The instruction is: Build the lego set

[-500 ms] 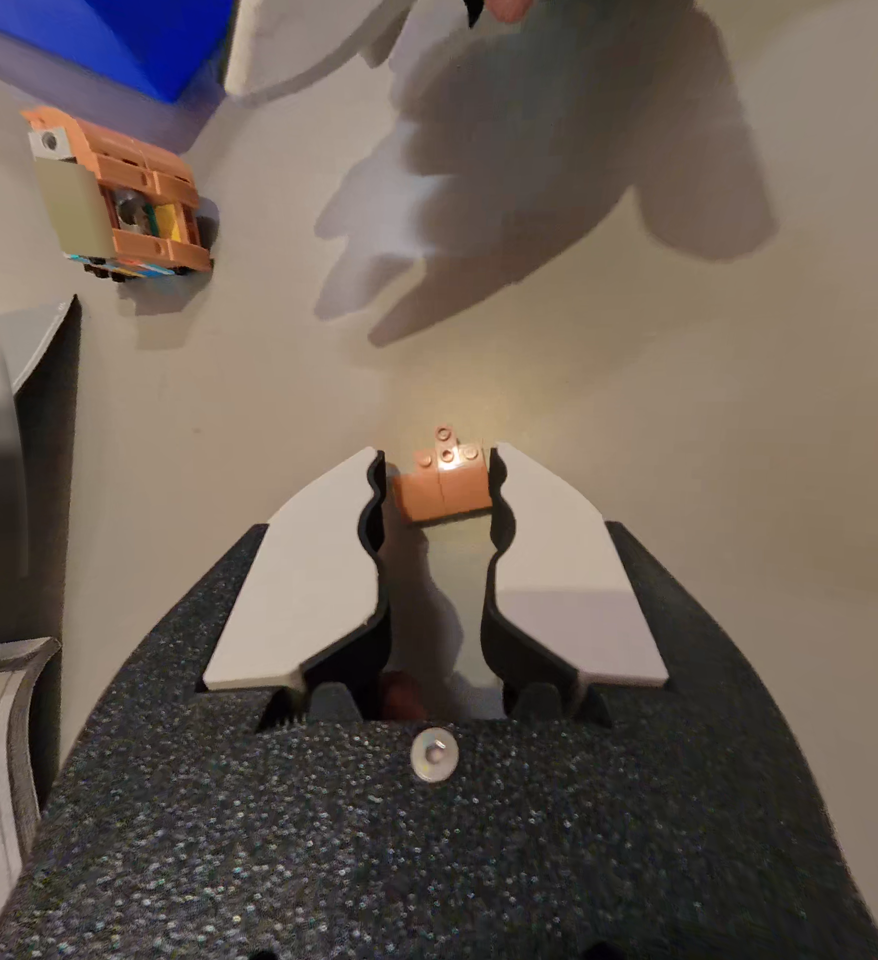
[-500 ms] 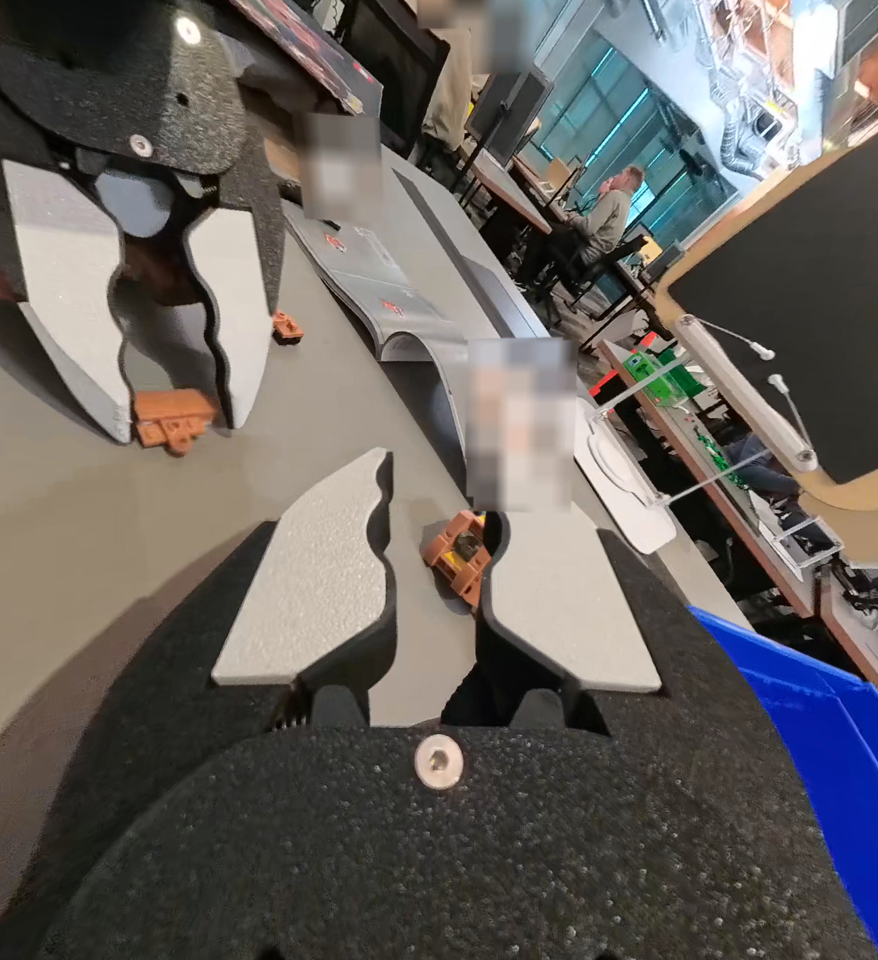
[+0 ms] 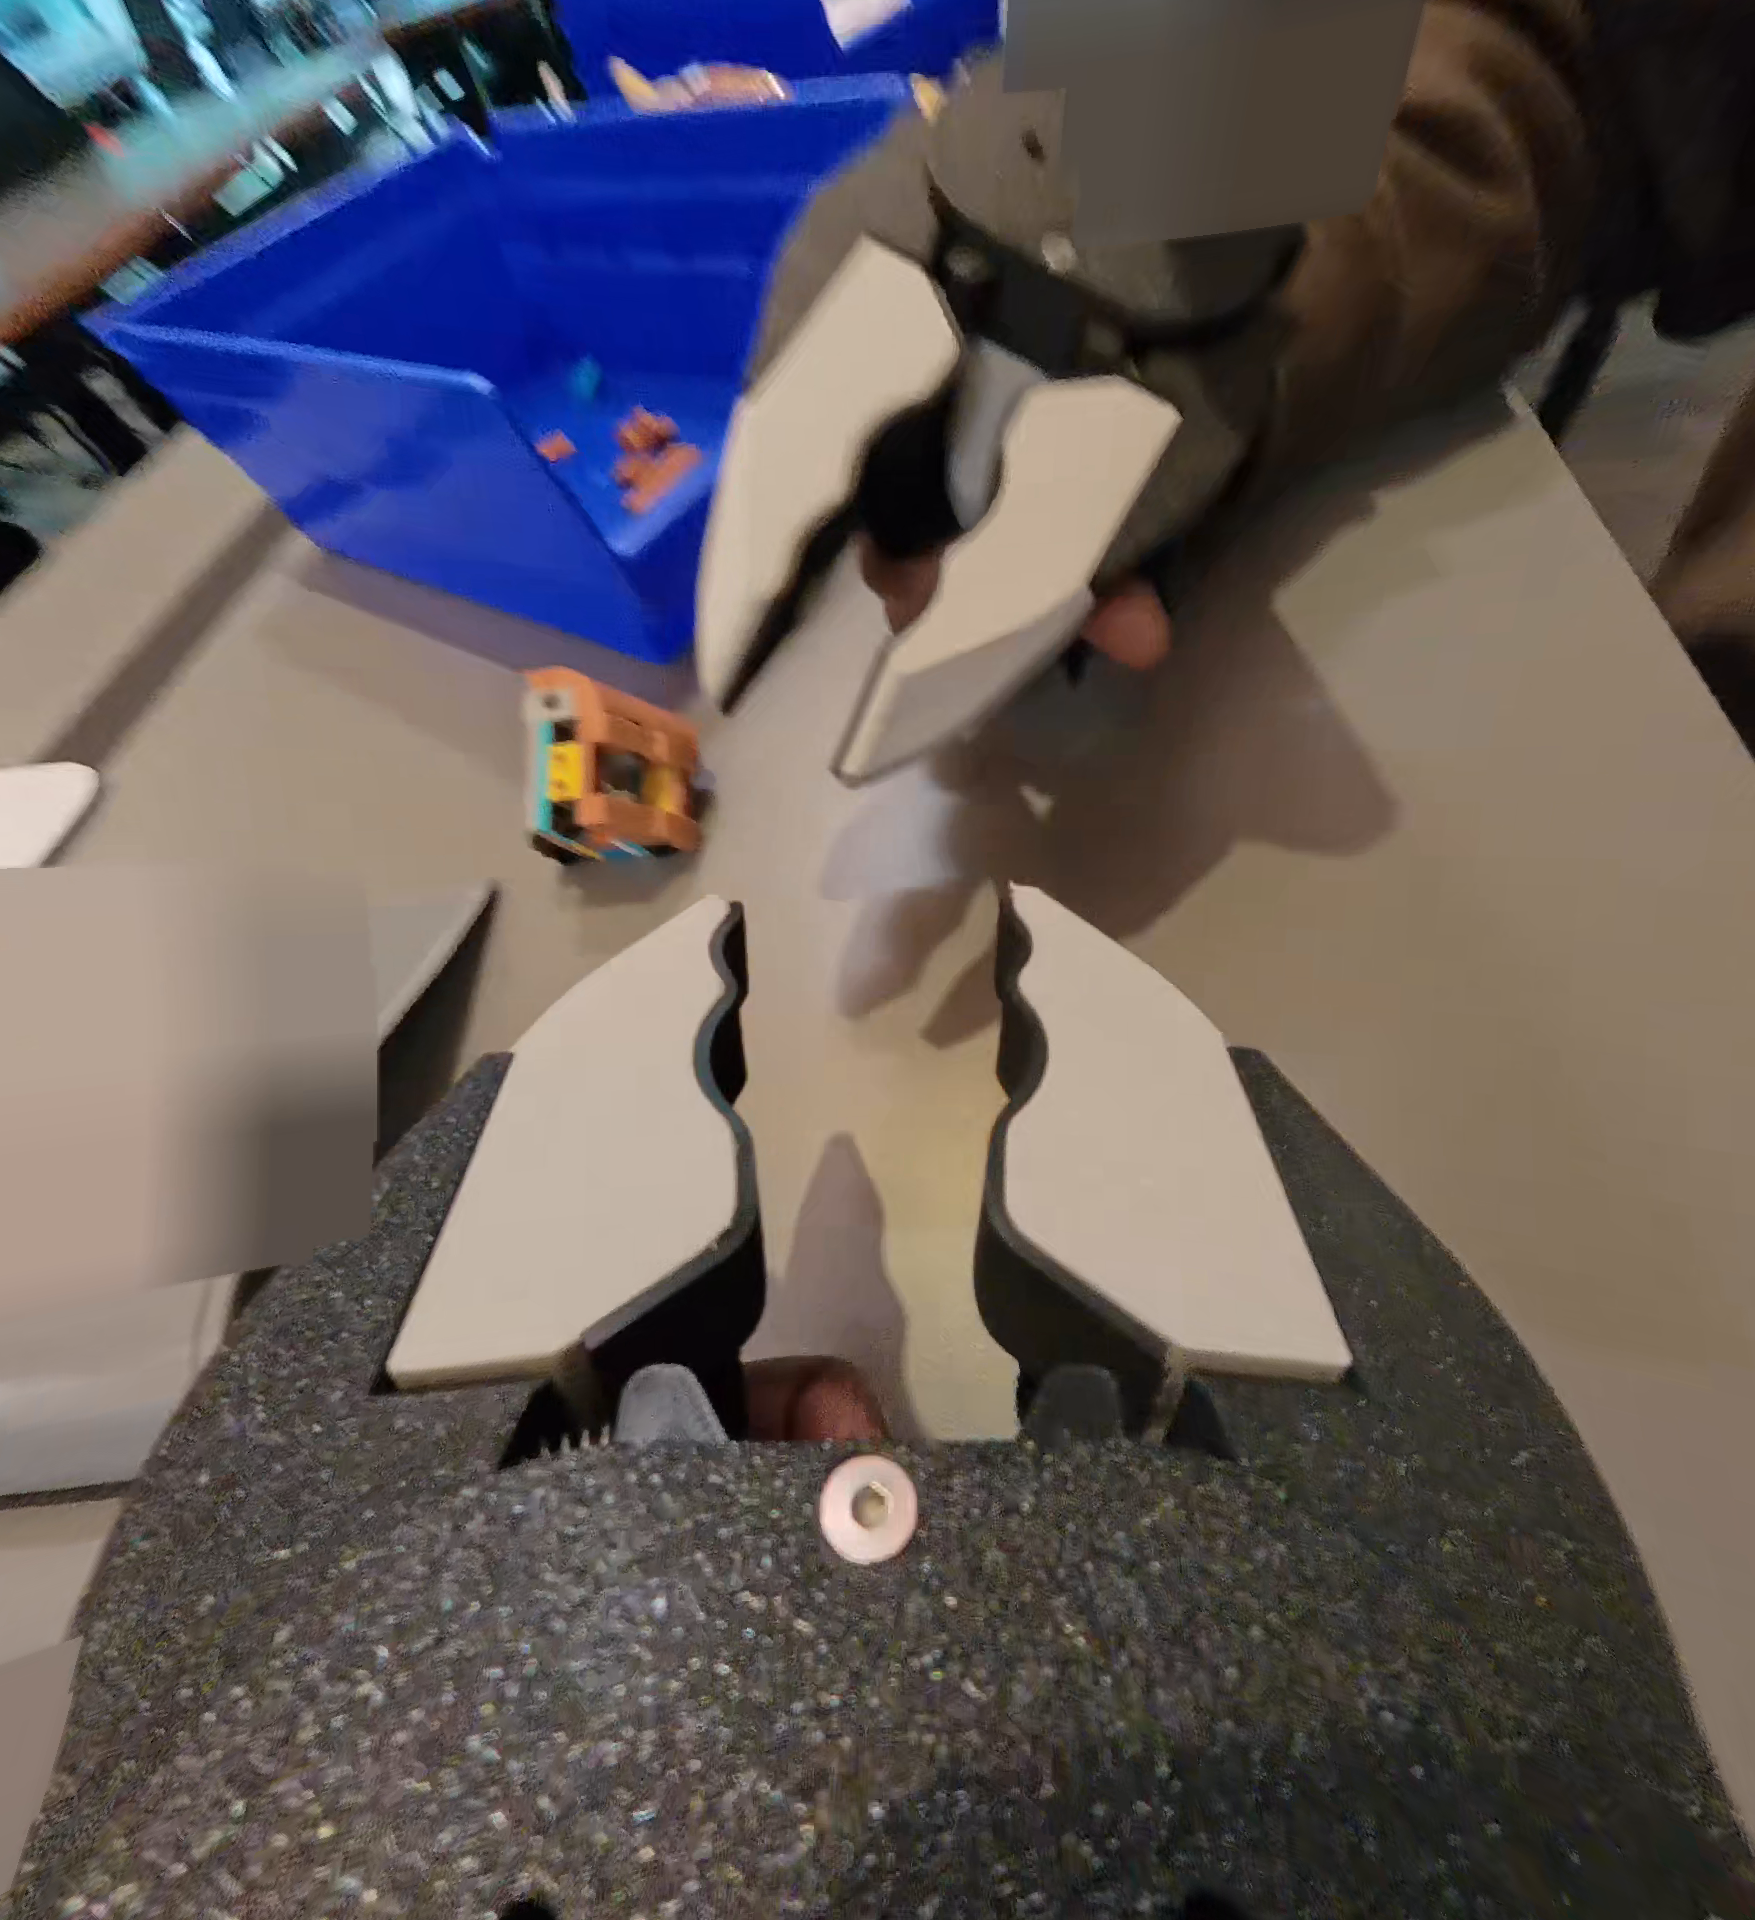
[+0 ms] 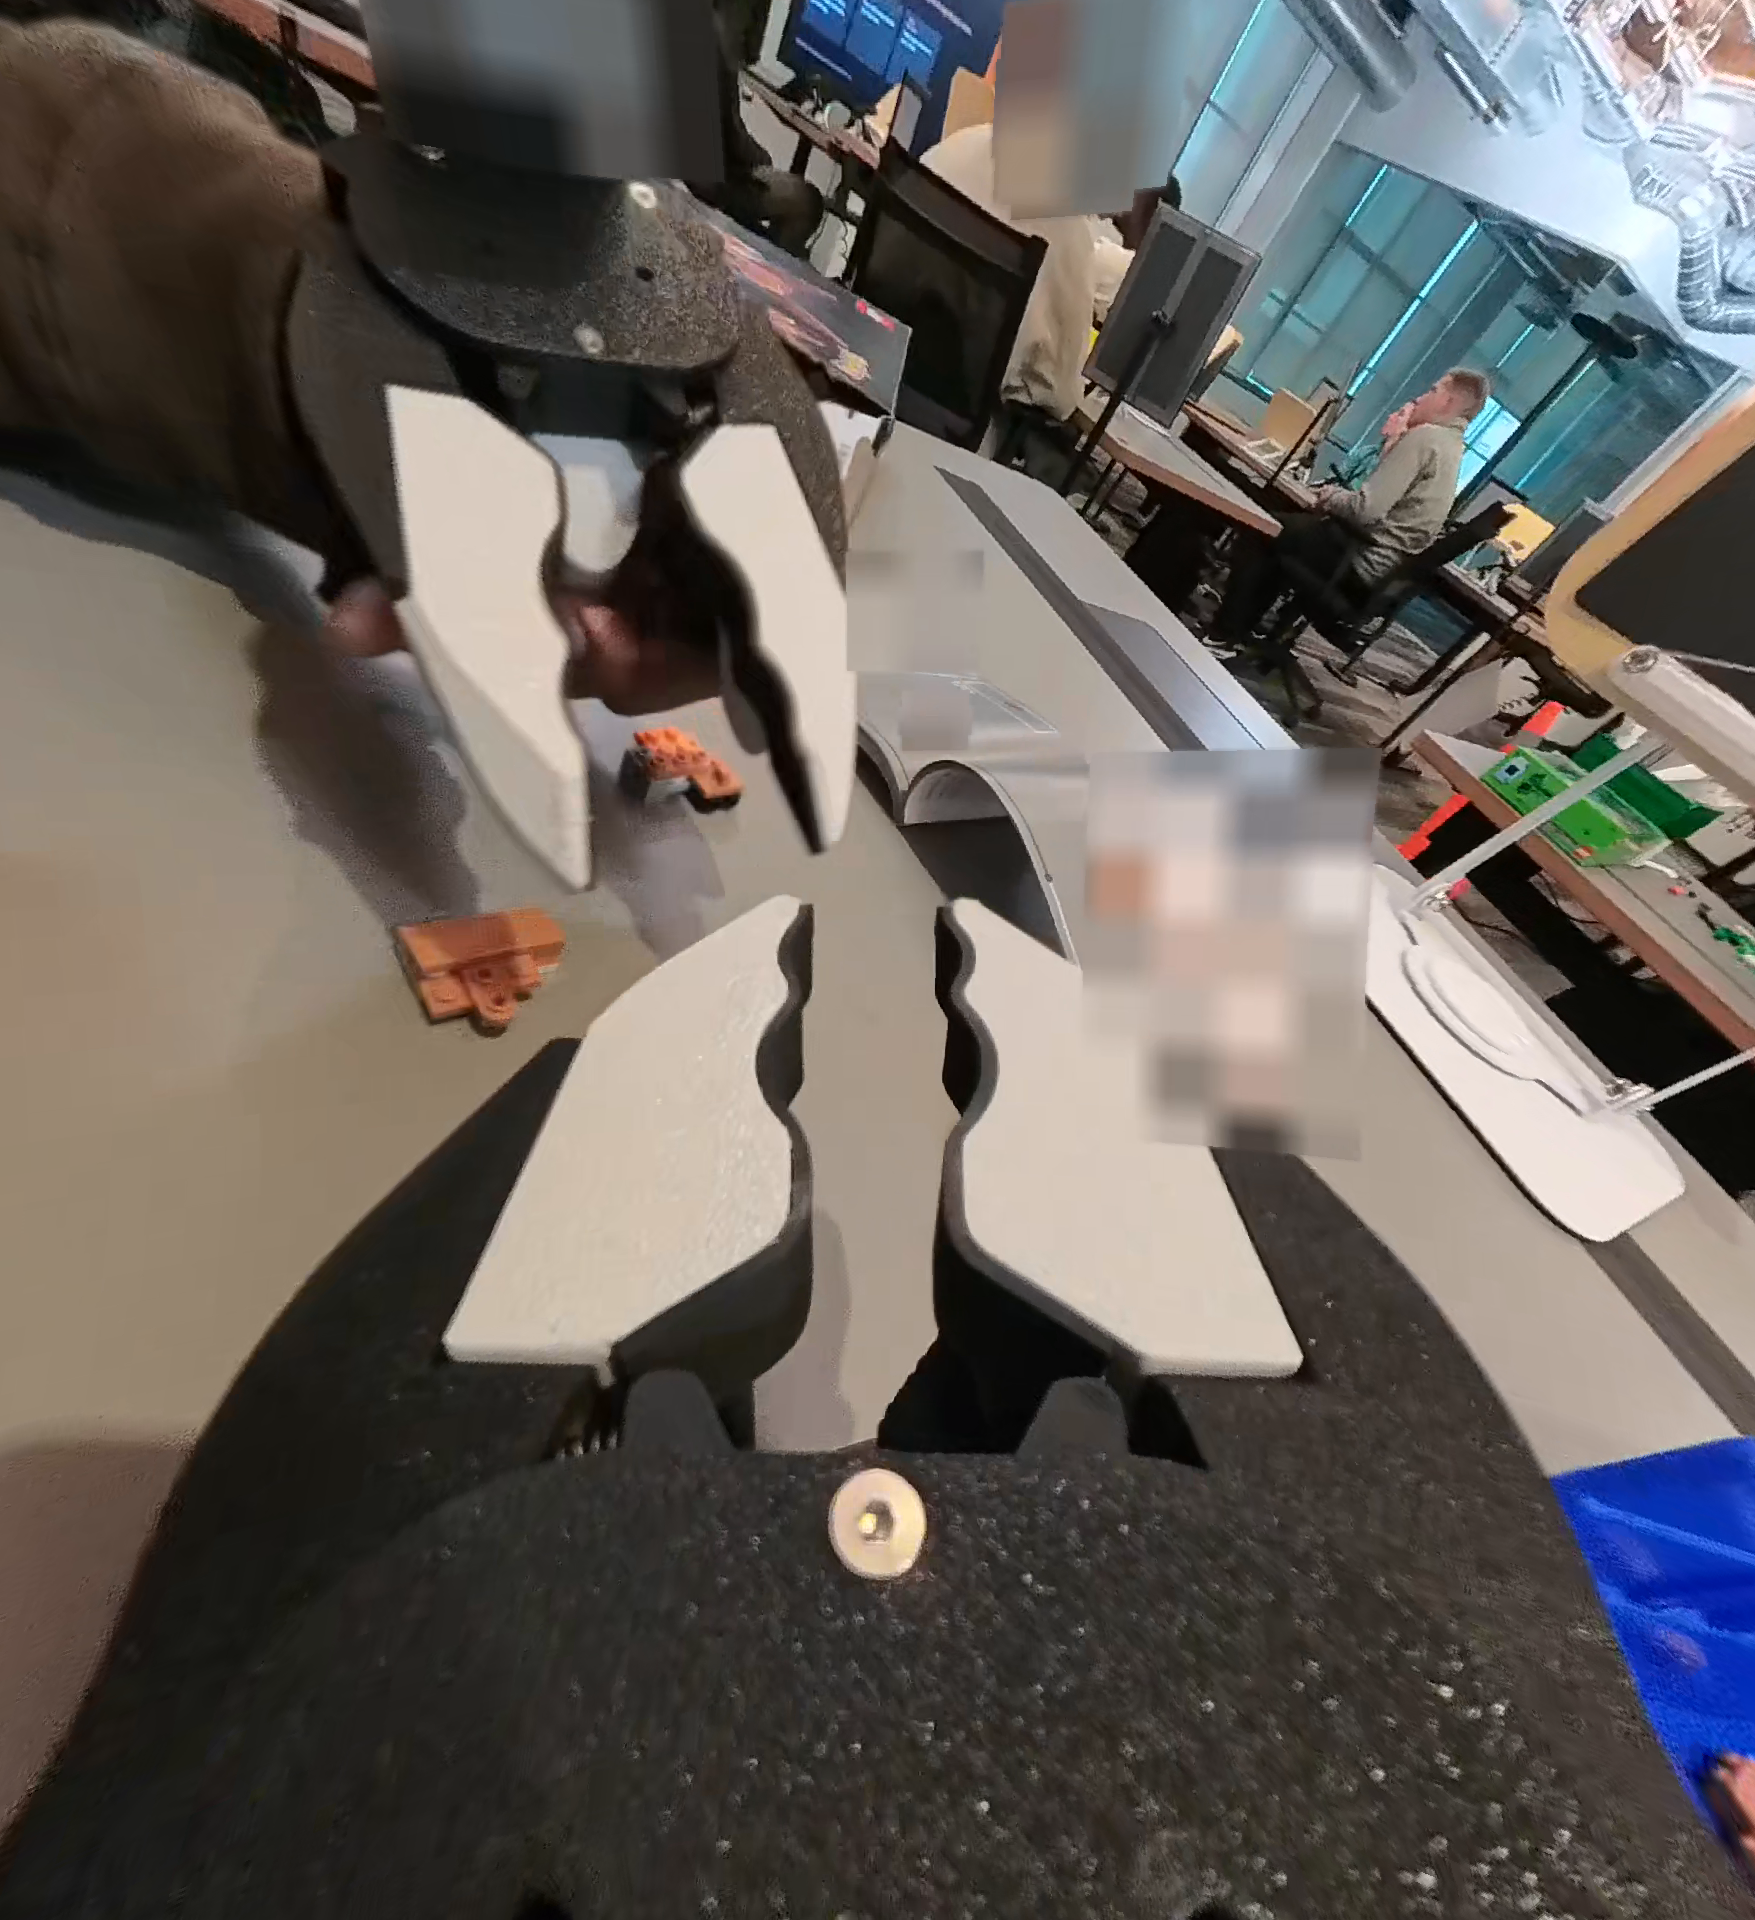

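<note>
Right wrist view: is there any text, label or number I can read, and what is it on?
Nothing is legible.
Blue monitor in the background: writing too small and blurred to read.
Open booklet on the table: print partly patched over, the rest too small.
Dark printed box beyond it: print illegible.
Orange lego piece: no markings visible.

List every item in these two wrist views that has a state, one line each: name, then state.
left gripper: open, empty, above the table
right gripper: open, empty
brown flat lego piece: lying loose on the table, ungripped
partly built lego model: resting on the table, untouched
blue bin: open-topped, loose pieces inside
booklet: lying open
</note>
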A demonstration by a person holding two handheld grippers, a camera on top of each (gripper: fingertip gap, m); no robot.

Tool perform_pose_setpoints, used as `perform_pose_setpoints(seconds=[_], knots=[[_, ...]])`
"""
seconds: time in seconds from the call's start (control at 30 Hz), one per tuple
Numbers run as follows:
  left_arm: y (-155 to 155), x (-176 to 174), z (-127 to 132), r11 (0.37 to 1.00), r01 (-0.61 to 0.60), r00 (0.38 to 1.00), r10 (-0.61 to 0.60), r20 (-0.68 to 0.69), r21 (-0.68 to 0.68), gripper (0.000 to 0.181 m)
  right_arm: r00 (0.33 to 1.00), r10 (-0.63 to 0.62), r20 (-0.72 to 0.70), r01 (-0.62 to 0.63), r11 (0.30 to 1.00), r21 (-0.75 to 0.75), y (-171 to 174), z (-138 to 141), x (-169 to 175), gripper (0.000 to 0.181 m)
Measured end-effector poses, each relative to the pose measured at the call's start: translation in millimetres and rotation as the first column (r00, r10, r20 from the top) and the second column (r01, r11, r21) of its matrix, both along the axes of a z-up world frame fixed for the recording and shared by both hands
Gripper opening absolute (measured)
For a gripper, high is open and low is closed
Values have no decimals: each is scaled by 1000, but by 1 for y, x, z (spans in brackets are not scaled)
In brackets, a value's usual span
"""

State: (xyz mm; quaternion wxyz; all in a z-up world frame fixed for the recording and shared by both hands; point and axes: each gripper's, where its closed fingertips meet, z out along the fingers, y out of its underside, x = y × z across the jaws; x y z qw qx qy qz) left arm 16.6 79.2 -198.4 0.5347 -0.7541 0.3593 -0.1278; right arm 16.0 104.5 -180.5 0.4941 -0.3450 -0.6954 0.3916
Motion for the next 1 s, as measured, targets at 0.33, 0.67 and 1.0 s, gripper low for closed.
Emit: perform_pose_setpoints(seconds=[0.33,0.67,1.0], knots=[[8,-12,3,992,-42,999,44,-12,121,41,1000,3,-31,-4,1000,-20,2,-4,7,21],[3,-23,2,996,-63,996,59,70,58,41,999,-52,-10,53,999,7,15,-8,4,21],[-12,-18,-7,1000,-9,1000,9,-27,17,41,995,-98,7,96,984,147,21,-20,3,21]])
